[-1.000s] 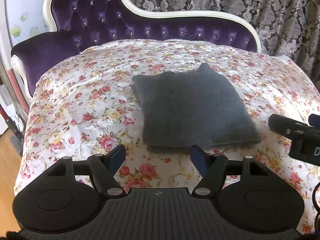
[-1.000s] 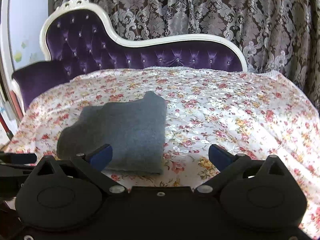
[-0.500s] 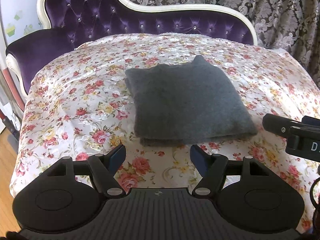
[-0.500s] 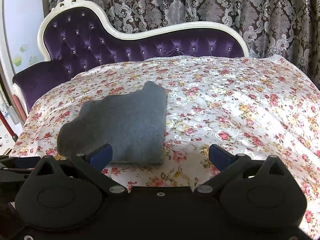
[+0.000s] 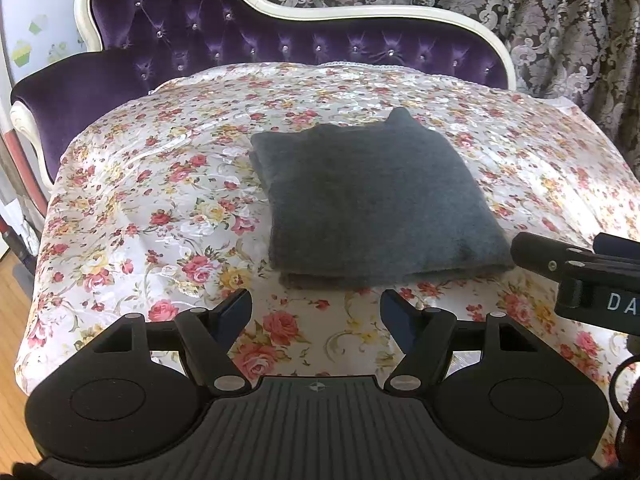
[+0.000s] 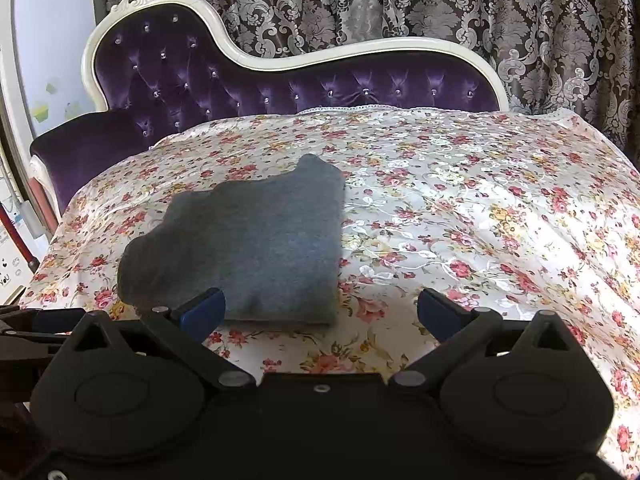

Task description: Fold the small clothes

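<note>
A grey knit garment (image 5: pixel 372 200) lies folded into a flat rectangle on the floral cover (image 5: pixel 160 208); it also shows in the right wrist view (image 6: pixel 256 244). My left gripper (image 5: pixel 316 312) is open and empty, held just short of the garment's near edge. My right gripper (image 6: pixel 320 312) is open and empty, near the garment's near right corner. Part of the right gripper (image 5: pixel 580 272) shows at the right edge of the left wrist view.
The cover drapes a purple tufted chaise (image 6: pixel 280 88) with a cream frame. Patterned curtains (image 6: pixel 440 4) hang behind. Wooden floor (image 5: pixel 12 320) shows at the left, below the cover's edge. The cover stretches to the right of the garment (image 6: pixel 500 220).
Both grippers have drawn back and risen slightly from the garment, so it sits farther off in both views. Both stay open. The garment has not moved.
</note>
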`<move>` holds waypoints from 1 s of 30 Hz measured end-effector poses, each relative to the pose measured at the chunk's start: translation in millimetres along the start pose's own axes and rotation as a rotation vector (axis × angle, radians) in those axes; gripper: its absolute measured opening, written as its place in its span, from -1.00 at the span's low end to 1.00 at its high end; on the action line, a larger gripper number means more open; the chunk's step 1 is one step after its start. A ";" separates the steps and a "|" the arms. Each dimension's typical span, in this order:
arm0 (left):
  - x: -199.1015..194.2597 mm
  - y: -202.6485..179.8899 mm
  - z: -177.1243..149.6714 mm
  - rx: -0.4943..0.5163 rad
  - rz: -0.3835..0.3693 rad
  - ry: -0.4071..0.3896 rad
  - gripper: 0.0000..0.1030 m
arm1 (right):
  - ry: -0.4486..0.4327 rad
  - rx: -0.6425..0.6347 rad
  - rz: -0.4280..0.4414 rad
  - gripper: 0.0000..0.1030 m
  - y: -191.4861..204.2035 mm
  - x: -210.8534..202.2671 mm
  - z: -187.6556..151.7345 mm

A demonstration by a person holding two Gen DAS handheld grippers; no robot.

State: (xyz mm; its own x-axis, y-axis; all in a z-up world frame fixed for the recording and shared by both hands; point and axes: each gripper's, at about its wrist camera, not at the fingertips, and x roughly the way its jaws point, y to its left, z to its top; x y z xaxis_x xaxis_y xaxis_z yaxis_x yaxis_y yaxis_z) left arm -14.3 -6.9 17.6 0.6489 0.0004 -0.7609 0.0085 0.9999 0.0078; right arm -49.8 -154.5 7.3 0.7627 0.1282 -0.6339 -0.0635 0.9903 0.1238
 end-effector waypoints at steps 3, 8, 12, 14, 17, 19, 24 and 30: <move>-0.5 1.9 -0.3 -0.010 0.002 0.001 0.35 | -0.003 -0.004 0.003 0.97 1.4 -0.2 0.1; -1.2 4.3 0.2 -0.029 0.009 -0.001 0.35 | -0.005 -0.009 -0.002 0.97 2.2 -0.8 0.1; -1.9 6.5 0.1 -0.037 0.009 -0.003 0.35 | -0.007 -0.015 -0.003 0.97 3.1 -1.0 0.8; -2.3 7.4 0.7 -0.040 0.009 -0.004 0.35 | -0.007 -0.017 -0.004 0.98 4.1 -0.5 1.1; -2.9 8.5 2.2 -0.045 0.009 -0.009 0.35 | -0.008 -0.016 -0.005 0.97 4.3 -0.7 1.1; -3.0 8.9 3.3 -0.049 0.009 -0.011 0.35 | -0.009 -0.015 -0.008 0.98 4.4 -0.7 1.3; -2.4 6.8 4.7 -0.044 0.000 -0.009 0.35 | -0.006 -0.009 -0.008 0.98 2.7 -0.2 0.9; -1.1 4.1 4.4 -0.034 -0.009 -0.004 0.35 | -0.009 -0.014 -0.011 0.98 3.9 -0.7 1.0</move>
State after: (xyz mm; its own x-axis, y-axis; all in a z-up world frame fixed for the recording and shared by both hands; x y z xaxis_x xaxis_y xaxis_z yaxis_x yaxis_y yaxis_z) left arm -11.7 -2.9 21.3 0.6521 -0.0088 -0.7581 -0.0110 0.9997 -0.0210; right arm -49.9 -150.8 8.9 0.7693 0.1169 -0.6281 -0.0644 0.9923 0.1059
